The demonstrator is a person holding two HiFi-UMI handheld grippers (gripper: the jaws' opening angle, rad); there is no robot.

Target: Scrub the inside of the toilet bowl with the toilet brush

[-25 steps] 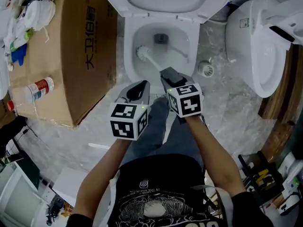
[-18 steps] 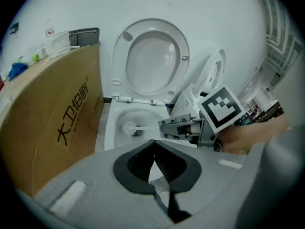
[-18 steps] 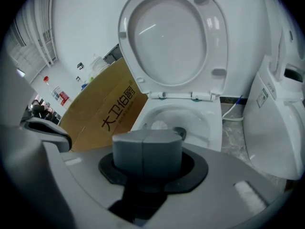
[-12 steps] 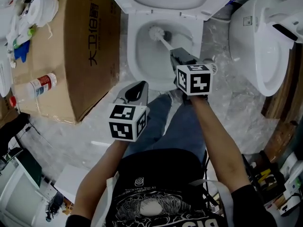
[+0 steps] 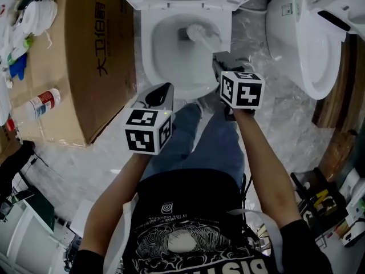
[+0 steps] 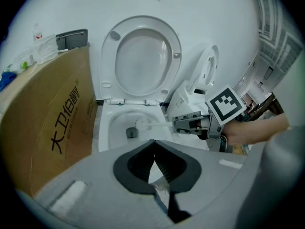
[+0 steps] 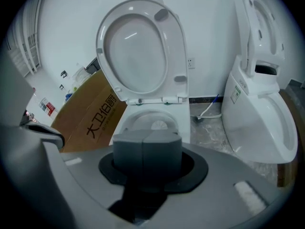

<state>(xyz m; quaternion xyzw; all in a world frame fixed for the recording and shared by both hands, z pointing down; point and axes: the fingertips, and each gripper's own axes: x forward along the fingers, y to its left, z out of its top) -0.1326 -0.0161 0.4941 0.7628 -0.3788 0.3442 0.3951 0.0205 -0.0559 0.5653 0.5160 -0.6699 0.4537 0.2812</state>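
Your right claw [image 5: 219, 57] is clamped shut on the toilet brush [image 5: 197, 32], whose head sits in the toilet bowl [image 5: 147, 56] at upper centre: press the bristles to the wall and sweep round under the rim. Your left claw [image 5: 162, 96], closed on nothing, hangs below the bowl. Count one brush, two claws, one cardboard box [image 5: 85, 67] and two toilets, with the second toilet [image 5: 302, 44] at upper right.

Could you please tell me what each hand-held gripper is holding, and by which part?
The right hand-held gripper grips the toilet brush by the end of its handle; its bristles are in the toilet bowl. The left hand-held gripper holds nothing.
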